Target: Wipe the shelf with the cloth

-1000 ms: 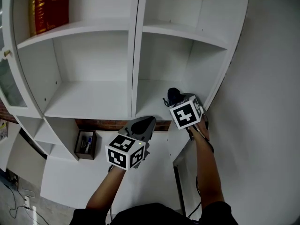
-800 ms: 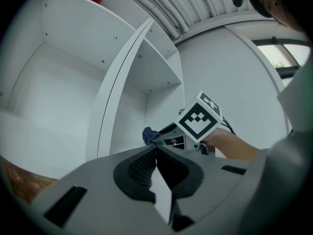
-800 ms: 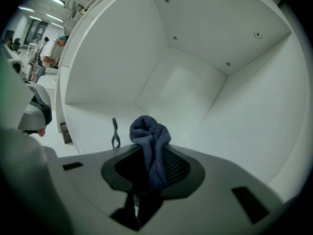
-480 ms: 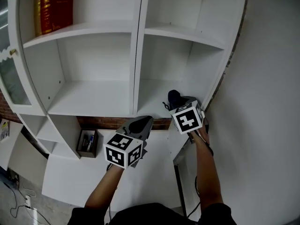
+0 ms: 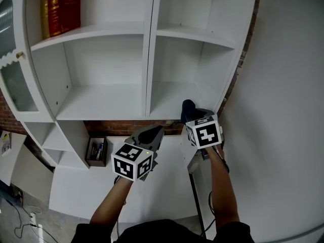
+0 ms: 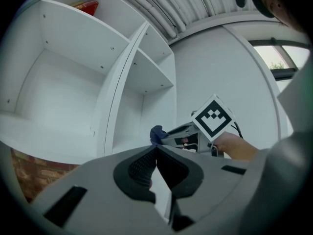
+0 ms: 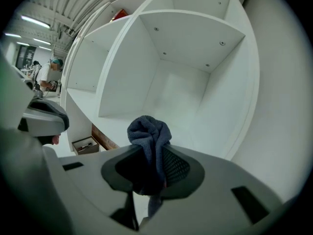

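Note:
A dark blue cloth point(image 7: 149, 136) is bunched up between the jaws of my right gripper point(image 7: 152, 153), which is shut on it. In the head view that gripper point(image 5: 191, 113) holds the cloth point(image 5: 188, 108) at the front edge of the right-hand shelf point(image 5: 167, 101) of the white shelving unit. The left gripper view shows the cloth point(image 6: 157, 133) poking out beside the right gripper's marker cube. My left gripper point(image 5: 152, 134) hangs lower, in front of the shelf's edge, its jaws shut on nothing point(image 6: 156, 153).
The left-hand shelf point(image 5: 101, 103) is bare. Red books point(image 5: 61, 6) stand on the upper left shelf. A glass door point(image 5: 15, 80) hangs open at the far left. A small brown box point(image 5: 95, 151) of pens sits on the lower ledge. A white wall point(image 5: 283, 110) closes the right side.
The view has shifted, so the shelving sits a little further right and lower. Both grippers have drawn slightly back toward the shelf's front edge; the cloth stays held in the right one.

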`<move>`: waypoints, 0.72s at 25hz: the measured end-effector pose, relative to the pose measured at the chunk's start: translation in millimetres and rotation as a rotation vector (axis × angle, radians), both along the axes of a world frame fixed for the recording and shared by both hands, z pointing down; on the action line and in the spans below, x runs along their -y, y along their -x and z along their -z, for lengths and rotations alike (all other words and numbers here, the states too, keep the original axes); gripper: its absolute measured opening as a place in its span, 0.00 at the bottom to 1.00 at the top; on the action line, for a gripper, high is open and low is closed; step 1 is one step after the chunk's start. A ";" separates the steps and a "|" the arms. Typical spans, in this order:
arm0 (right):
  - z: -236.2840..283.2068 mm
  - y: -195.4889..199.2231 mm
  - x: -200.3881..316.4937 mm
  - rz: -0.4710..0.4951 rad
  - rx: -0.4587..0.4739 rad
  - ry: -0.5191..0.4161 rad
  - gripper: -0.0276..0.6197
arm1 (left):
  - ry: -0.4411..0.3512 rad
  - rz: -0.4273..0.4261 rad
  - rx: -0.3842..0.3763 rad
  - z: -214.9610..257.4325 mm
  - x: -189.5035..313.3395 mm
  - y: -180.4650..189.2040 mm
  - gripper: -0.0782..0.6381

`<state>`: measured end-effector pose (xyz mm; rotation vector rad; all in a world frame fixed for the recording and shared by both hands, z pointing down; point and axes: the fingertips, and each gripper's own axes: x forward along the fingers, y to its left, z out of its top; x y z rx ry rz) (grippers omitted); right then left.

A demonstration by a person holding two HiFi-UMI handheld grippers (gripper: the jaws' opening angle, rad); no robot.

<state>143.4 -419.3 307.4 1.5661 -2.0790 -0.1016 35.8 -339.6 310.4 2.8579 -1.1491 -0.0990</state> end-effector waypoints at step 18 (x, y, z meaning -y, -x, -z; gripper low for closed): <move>2.5 78.0 -83.3 0.039 0.234 -0.080 0.21 | 0.016 -0.027 0.000 -7.7 -52.3 58.7 0.13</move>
